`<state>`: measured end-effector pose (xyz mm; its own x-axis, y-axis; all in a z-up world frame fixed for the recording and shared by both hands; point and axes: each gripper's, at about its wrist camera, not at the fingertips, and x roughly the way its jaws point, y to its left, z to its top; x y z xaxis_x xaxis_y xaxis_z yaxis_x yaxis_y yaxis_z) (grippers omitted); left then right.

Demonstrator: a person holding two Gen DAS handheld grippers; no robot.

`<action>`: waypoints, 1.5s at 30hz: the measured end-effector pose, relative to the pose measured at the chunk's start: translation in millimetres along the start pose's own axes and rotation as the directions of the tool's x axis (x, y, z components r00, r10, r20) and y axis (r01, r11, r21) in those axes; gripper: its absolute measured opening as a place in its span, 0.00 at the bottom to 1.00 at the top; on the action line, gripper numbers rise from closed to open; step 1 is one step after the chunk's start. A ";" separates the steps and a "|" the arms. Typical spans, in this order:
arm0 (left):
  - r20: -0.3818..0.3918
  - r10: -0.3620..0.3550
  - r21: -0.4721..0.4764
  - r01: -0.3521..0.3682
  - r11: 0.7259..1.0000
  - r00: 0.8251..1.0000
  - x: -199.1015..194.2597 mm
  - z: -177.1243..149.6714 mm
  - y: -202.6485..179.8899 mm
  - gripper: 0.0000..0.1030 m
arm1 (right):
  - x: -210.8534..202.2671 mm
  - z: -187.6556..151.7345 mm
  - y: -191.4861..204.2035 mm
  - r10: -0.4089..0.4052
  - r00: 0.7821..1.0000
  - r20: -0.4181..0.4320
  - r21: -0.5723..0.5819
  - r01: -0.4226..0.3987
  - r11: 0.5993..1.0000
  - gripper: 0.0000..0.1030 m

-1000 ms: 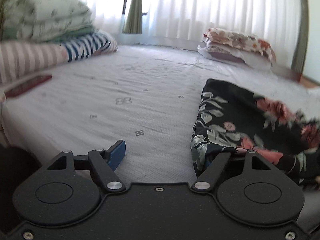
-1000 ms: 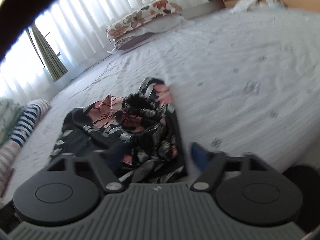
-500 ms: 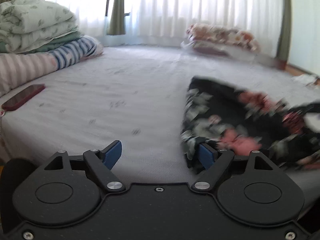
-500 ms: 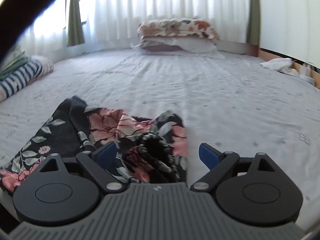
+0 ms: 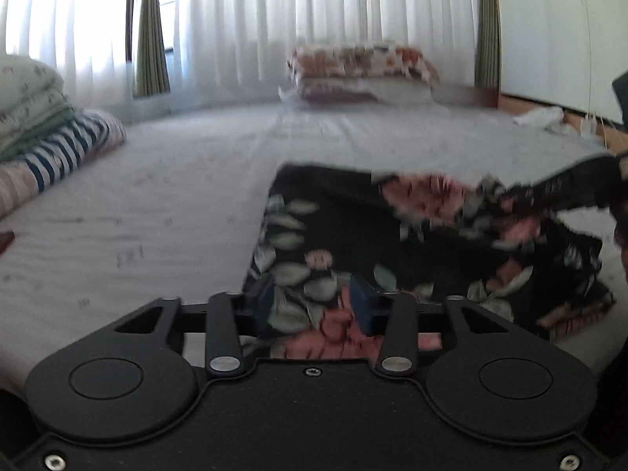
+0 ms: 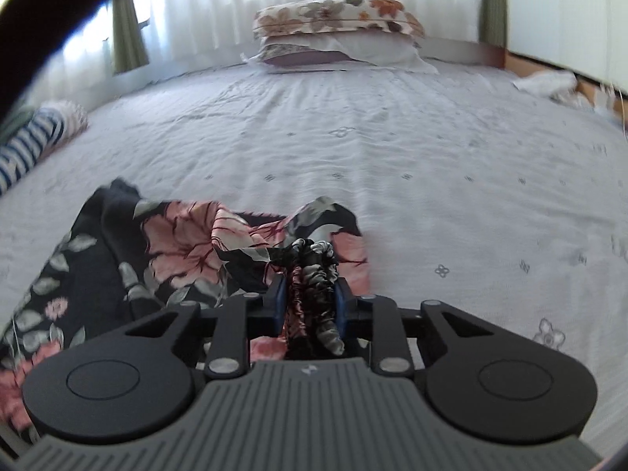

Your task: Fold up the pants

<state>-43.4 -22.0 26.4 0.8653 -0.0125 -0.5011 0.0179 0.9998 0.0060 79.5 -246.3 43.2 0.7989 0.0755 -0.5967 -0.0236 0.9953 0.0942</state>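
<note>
floral black pants [image 5: 392, 243] rumpled on a quilted white bedspread [image 6: 392, 157], left gripper [image 5: 314, 304] just closed, pinching thin fabric, right gripper [image 6: 308, 306] just squeezed onto the scrunchy gathered waistband [image 6: 314, 274] (pretty blurry)

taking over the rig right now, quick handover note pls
Left tongs: jaws have just closed, pinching a flat edge of the floral pants.
Right tongs: jaws have just closed, clamped on the bunched waistband.
Pants lie crumpled on the bed, nearest the camera; pillows at the far end.
Done: both grips taken. Left: every fold; no neat fold shows yet. Probably lift and spread first.
</note>
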 end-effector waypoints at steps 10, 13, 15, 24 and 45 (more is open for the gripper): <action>0.024 0.055 0.158 -0.058 0.986 0.998 -1.6 -31.7 -3.2 0.30 | 18.9 -12.5 -50.6 0.037 0.999 -0.015 0.291 -0.031 0.956 0.59; 0.025 0.058 0.172 -0.061 0.983 0.998 -1.4 -31.8 -3.2 0.30 | 15.1 -16.3 -58.5 0.046 0.999 0.003 0.330 -0.044 0.943 0.67; 0.019 0.056 0.167 -0.059 0.984 0.998 0.1 -30.8 -2.2 0.30 | -0.3 -16.1 -51.2 0.005 0.998 0.057 0.288 -0.021 0.957 0.78; 0.011 0.054 0.155 -0.055 0.986 0.999 0.3 -29.4 -0.6 0.31 | -67.1 -38.1 65.9 0.139 0.931 0.338 -0.301 -0.033 0.953 0.97; -0.034 0.034 0.084 -0.031 0.996 0.999 3.0 -22.9 8.4 0.33 | -48.3 -94.7 59.3 0.106 0.990 0.092 -0.246 -0.081 0.966 0.92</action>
<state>-52.1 -13.3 5.1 0.8477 0.0221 -0.5300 0.0332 0.9950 0.0945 -17.4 -185.1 2.1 0.8438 0.1749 -0.5073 -0.2355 0.9702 -0.0572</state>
